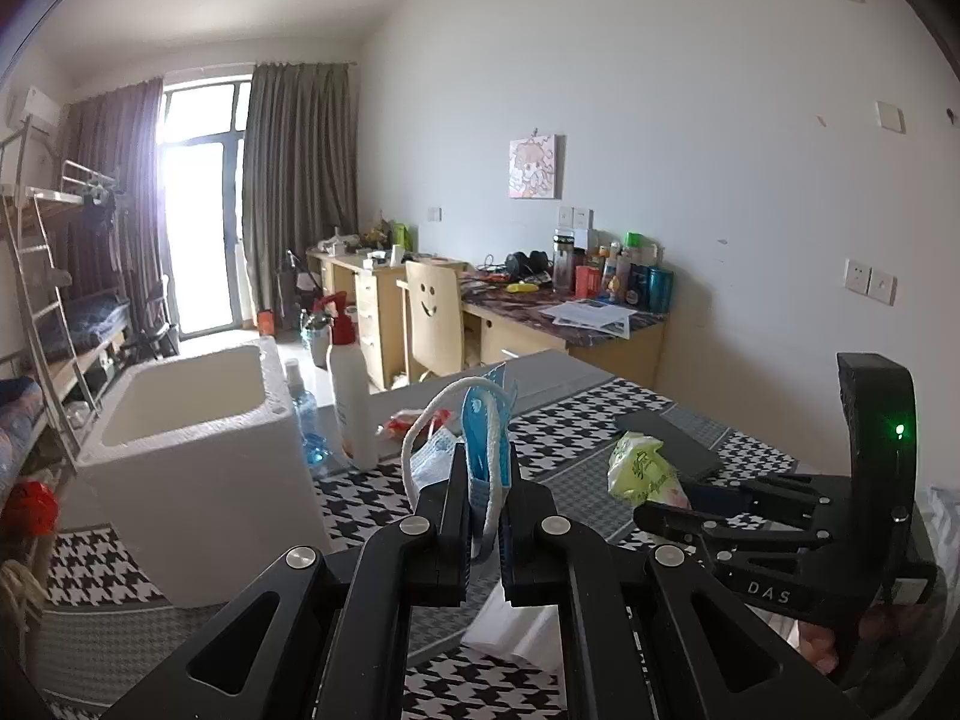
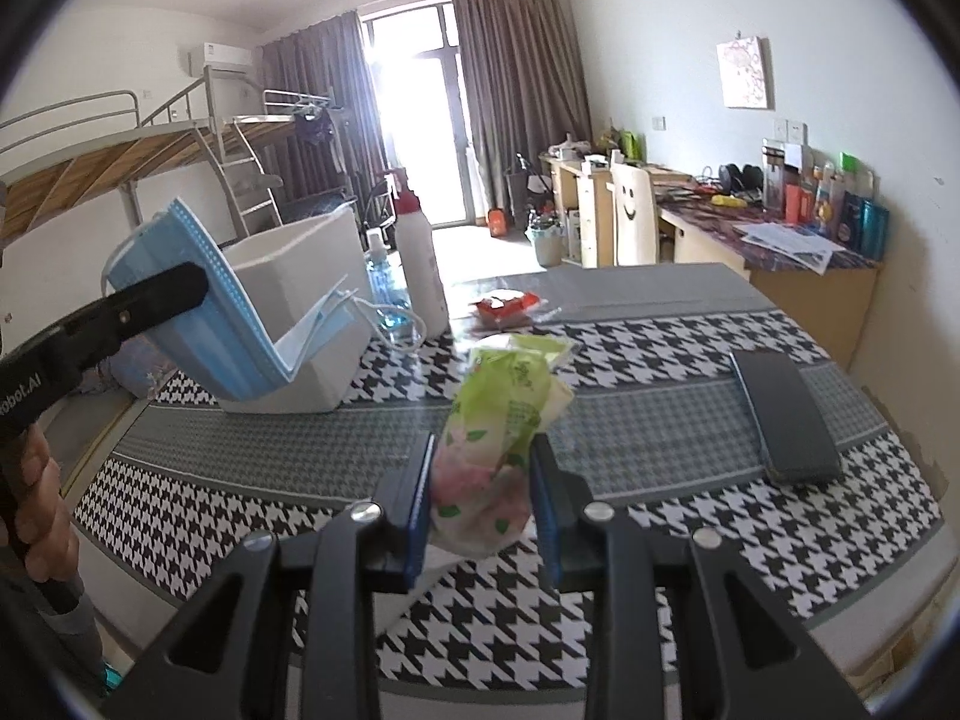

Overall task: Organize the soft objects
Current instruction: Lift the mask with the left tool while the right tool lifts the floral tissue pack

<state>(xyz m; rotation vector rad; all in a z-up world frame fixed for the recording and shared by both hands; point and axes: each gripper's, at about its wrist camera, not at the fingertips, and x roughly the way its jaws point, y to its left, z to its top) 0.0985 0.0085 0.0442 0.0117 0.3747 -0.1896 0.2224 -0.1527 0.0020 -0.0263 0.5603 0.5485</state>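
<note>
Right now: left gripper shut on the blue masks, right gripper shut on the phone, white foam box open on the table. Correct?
Not quite. The right gripper is shut on the green tissue pack, not the phone, which lies untouched on the table, as the right wrist view shows. The left gripper holding the masks and the open box are right.

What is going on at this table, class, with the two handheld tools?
A person holds a gripper in each hand above a houndstooth-patterned table. The left gripper is shut on a blue face mask, lifted near the white foam box. The right gripper is shut on a green tissue pack. A red packet, a white bottle and a dark phone sit on the table.
</note>
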